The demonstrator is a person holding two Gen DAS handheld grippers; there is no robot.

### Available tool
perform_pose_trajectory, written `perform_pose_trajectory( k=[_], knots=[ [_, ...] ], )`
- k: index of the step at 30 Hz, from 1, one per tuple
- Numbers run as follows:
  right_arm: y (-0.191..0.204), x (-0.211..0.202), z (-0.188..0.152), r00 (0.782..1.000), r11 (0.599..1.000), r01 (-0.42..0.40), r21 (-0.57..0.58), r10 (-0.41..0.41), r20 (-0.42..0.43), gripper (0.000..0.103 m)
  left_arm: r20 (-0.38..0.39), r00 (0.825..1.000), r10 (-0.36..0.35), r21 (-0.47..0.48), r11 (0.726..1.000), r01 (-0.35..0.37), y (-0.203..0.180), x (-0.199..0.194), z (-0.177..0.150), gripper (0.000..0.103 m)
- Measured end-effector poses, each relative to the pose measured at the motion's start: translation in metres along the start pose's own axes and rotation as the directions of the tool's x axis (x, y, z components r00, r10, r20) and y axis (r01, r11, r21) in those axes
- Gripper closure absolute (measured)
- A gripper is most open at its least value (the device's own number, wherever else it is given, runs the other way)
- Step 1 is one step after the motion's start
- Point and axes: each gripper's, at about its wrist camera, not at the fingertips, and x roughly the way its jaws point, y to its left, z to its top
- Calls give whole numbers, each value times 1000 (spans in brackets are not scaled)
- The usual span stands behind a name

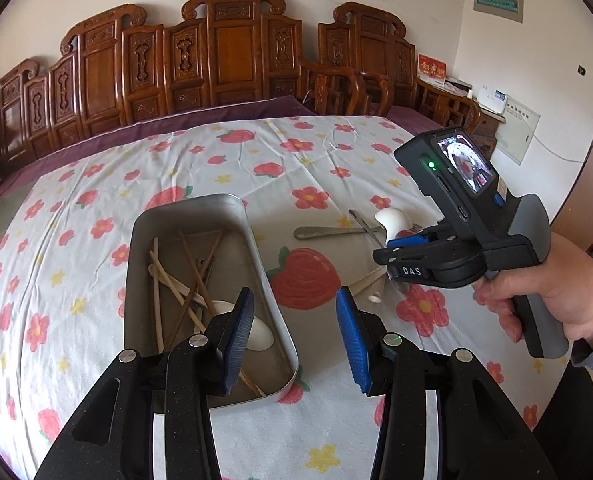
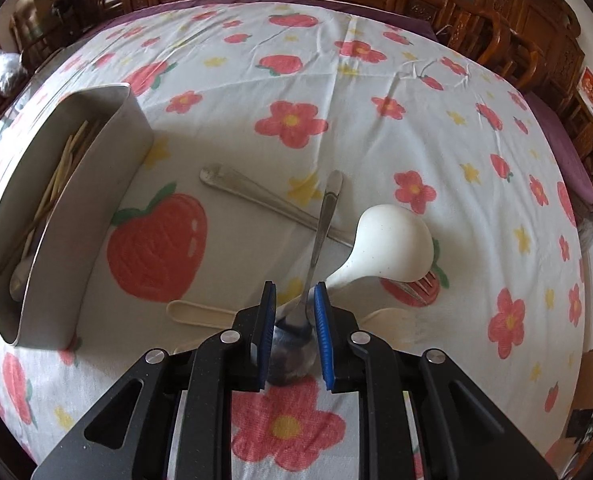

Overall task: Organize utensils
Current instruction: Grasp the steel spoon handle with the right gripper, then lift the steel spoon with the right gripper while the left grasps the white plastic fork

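Note:
A metal tray (image 1: 276,292) on the flowered cloth holds several chopsticks (image 1: 194,276) and spoons. My left gripper (image 1: 295,312) is open and empty, above the tray's right rim. My right gripper (image 2: 295,300) is shut on a metal spoon (image 2: 320,236), gripping its bowl end, handle pointing away. A white ceramic spoon (image 2: 392,242), a metal fork (image 2: 264,196), a cream plastic spoon (image 2: 200,314) and a cream fork (image 2: 392,320) lie around it. The tray (image 2: 92,216) stands to its left. The right gripper (image 1: 400,246) also shows in the left wrist view.
The table wears a white cloth with red flowers and strawberries (image 1: 304,276). Carved wooden chairs (image 1: 232,48) line the far side. A hand (image 1: 568,296) holds the right gripper at the table's right side.

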Motion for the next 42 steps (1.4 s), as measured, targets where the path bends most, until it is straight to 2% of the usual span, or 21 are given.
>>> perform_pose_trajectory(
  k=[1, 3, 5, 8, 11, 14, 16, 21, 29, 34, 42],
  knots=[
    [-1, 1, 1, 1000, 1000, 3, 4, -3, 0, 82, 1, 1000, 0, 1, 1000, 0, 0, 0, 0, 62],
    [-1, 2, 2, 1000, 1000, 22, 9, -22, -3, 92, 0, 1000, 2, 4, 1000, -2, 0, 0, 0, 62],
    [-2, 3, 5, 999, 999, 36, 4, -36, -11, 95, -2, 1000, 0, 1, 1000, 0, 1, 0, -1, 62],
    [-3, 5, 10, 999, 999, 47, 0, -47, -19, 95, 0, 1000, -2, 0, 1000, 2, 0, 0, 0, 62],
    [6, 7, 12, 995, 993, 100, -55, -101, -19, 95, 1, 1000, -1, 7, 1000, 1, -1, -1, -1, 62],
    [12, 7, 8, 989, 983, 145, -117, -146, 0, 99, -3, 1000, 3, 8, 1000, -3, -1, 1, -2, 62],
    [11, 5, 4, 986, 979, 169, -116, -169, 13, 100, -4, 1000, 6, 5, 1000, -6, 0, 1, -2, 62],
    [1, -16, -8, 992, 991, 106, -77, -101, 73, 100, -3, 1000, 8, 5, 1000, -8, -1, 2, -2, 62],
    [-21, -67, -45, 986, 1000, -4, -22, 7, 165, 100, 4, 1000, 9, 33, 999, -9, -10, 2, -5, 62],
    [-43, -85, -84, 981, 999, -46, 12, 43, 187, 100, 17, 1000, 0, 76, 997, -2, -34, 3, -2, 62],
    [-84, -101, -126, 974, 995, -83, 60, 69, 217, 100, -47, 999, -3, 172, 985, 11, -80, 40, 8, 62]
  ],
)
